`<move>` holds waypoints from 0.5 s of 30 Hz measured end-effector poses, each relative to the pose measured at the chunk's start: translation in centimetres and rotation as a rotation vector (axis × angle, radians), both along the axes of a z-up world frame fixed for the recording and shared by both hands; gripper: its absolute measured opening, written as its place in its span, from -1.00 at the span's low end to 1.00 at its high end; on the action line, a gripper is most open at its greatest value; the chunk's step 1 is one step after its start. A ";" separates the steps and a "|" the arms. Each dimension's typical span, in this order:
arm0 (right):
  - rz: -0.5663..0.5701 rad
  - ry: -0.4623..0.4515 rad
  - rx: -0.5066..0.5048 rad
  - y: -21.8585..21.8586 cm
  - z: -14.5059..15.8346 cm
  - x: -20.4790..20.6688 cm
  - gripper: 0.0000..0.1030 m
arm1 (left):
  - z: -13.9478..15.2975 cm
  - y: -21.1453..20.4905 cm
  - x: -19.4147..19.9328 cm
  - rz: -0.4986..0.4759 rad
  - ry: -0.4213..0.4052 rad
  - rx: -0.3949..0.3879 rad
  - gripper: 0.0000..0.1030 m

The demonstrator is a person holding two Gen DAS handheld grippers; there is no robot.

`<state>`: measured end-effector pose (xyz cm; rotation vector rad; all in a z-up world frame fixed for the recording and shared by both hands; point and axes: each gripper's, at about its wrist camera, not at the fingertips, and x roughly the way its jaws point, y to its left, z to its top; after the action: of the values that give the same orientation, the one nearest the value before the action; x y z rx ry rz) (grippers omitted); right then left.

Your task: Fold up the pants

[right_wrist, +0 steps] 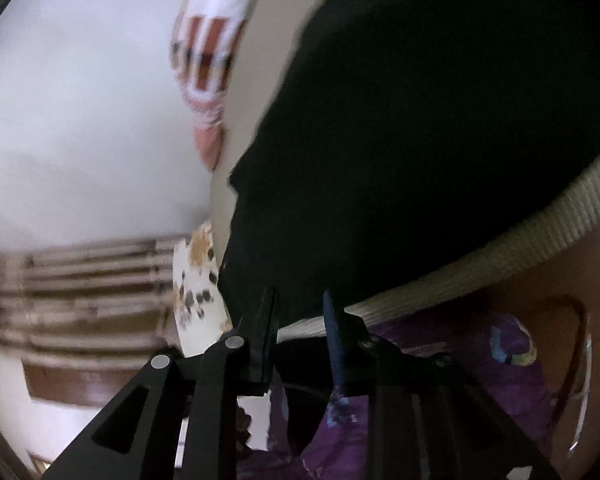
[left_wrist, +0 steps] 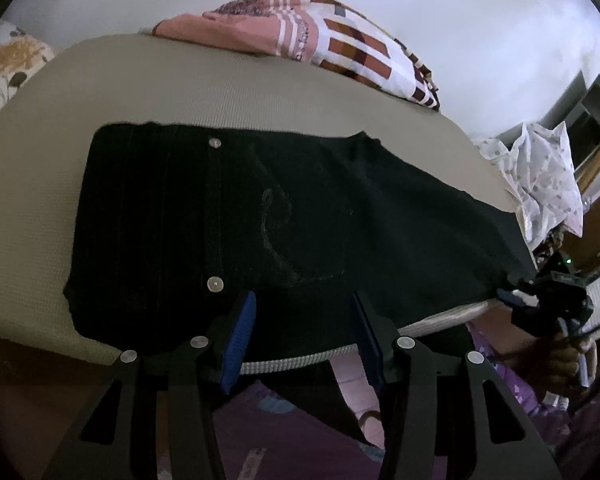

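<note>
Black pants [left_wrist: 260, 216] lie flat on a beige mattress [left_wrist: 40, 184], waistband to the left with two metal buttons, legs running right over the mattress edge. My left gripper [left_wrist: 304, 312] is open, its blue pads either side of the near hem, touching nothing I can see. My right gripper [left_wrist: 516, 296] shows at the right end of the pants. In the right wrist view the pants [right_wrist: 420, 140] fill the upper right, and my right gripper [right_wrist: 300, 304] has its fingers narrowly apart at the pants' edge; the frame is blurred.
A folded pink and brown checked blanket [left_wrist: 332, 44] lies at the mattress's far side. A floral pillow [left_wrist: 8, 68] sits far left. A white spotted cloth [left_wrist: 540, 176] and wooden furniture [left_wrist: 596, 216] stand at the right. A purple patterned garment [right_wrist: 480, 380] is below.
</note>
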<state>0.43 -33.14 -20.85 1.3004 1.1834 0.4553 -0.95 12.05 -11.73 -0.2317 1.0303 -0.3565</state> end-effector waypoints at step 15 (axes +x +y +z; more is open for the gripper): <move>-0.122 0.028 0.001 -0.6 -0.8 -0.7 -0.42 | -0.5 -0.3 0.3 -0.011 0.021 -0.006 -0.03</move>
<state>-0.23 -33.74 -21.69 1.3755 1.1204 0.3499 -0.61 11.74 -12.19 -0.2360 1.0511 -0.3678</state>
